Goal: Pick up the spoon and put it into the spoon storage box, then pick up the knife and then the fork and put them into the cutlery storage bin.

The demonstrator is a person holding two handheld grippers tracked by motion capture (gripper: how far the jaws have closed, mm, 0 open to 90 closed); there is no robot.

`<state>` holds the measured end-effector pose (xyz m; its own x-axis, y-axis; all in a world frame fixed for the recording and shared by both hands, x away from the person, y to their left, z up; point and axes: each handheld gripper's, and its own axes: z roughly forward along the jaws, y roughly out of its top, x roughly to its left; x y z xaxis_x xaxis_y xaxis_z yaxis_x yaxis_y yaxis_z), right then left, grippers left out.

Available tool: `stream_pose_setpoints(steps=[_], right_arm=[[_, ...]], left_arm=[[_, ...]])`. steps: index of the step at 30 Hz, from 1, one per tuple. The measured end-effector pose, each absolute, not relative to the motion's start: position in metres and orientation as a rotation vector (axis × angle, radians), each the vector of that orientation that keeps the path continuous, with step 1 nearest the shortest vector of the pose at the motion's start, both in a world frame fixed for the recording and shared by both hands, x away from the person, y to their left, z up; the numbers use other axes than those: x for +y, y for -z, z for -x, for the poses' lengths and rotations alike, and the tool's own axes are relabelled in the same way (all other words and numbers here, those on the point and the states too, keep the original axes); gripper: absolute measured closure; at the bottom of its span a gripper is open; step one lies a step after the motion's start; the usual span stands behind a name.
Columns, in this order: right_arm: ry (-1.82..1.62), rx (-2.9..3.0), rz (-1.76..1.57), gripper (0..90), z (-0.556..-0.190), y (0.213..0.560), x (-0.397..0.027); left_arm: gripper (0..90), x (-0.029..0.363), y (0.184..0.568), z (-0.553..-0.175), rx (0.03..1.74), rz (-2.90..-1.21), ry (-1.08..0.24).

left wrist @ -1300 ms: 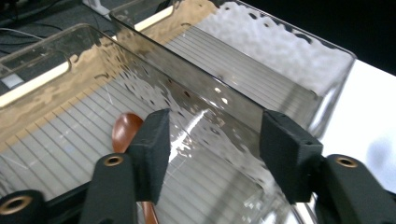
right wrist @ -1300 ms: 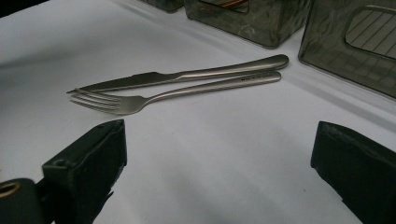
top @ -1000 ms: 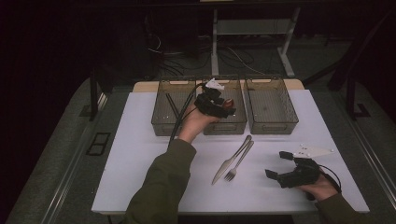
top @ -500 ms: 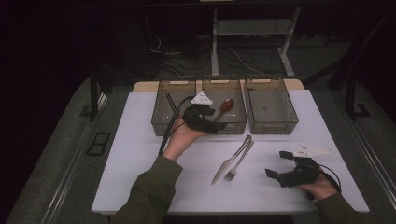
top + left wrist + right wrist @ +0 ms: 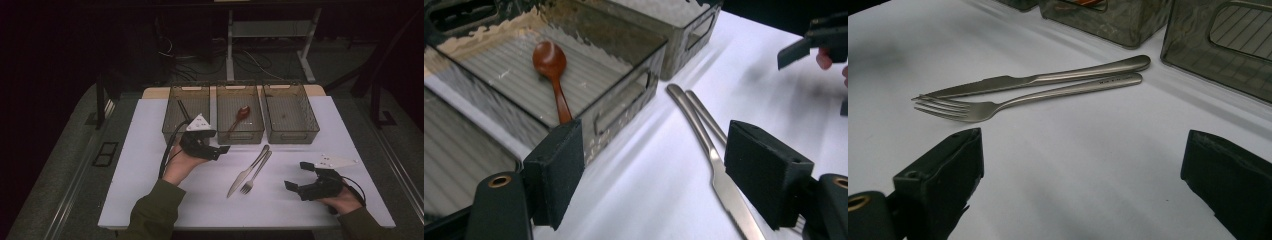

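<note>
A brown wooden spoon [image 5: 241, 115] lies in the middle bin [image 5: 240, 136], bowl toward the far wall; the left gripper view looks down on the spoon [image 5: 552, 69]. My left gripper [image 5: 220, 144] hovers just in front of that bin, pointing right. Its jaws have just been opening and stand open with nothing between them [image 5: 656, 172]. A steel knife [image 5: 246, 171] and fork [image 5: 256, 173] lie side by side mid-table. My right gripper [image 5: 297, 176] rests on the table at the front right, open, and faces the knife [image 5: 1033, 80] and fork [image 5: 1018, 103].
Three clear plastic bins stand in a row at the back: the left bin [image 5: 185, 129] and the right bin [image 5: 291, 134] flank the middle one. The white tabletop [image 5: 145, 165] ends close to both forearms. The right gripper [image 5: 811, 45] shows far off in the left gripper view.
My left gripper has pulled back from above the middle bin toward the front left and dropped lower. The spoon now lies uncovered in the bin. The right gripper has stayed put.
</note>
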<state>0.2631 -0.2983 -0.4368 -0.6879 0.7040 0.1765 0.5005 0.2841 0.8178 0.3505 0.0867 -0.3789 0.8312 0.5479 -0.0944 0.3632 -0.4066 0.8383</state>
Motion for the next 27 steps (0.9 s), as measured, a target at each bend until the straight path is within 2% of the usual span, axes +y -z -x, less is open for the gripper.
stream_pose_setpoints(steps=[20, 27], right_arm=[[-1.359, 2.336, -1.113, 3.9, -0.263, 0.436, -0.298], [-1.362, 2.344, -1.087, 3.9, -0.262, 0.437, -0.298]], left_arm=[[11.0, 0.120, 0.403, -0.316, 0.682, -2.038, -0.257], [2.5, 0.137, 0.414, -0.298, 0.696, -2.035, -0.264]])
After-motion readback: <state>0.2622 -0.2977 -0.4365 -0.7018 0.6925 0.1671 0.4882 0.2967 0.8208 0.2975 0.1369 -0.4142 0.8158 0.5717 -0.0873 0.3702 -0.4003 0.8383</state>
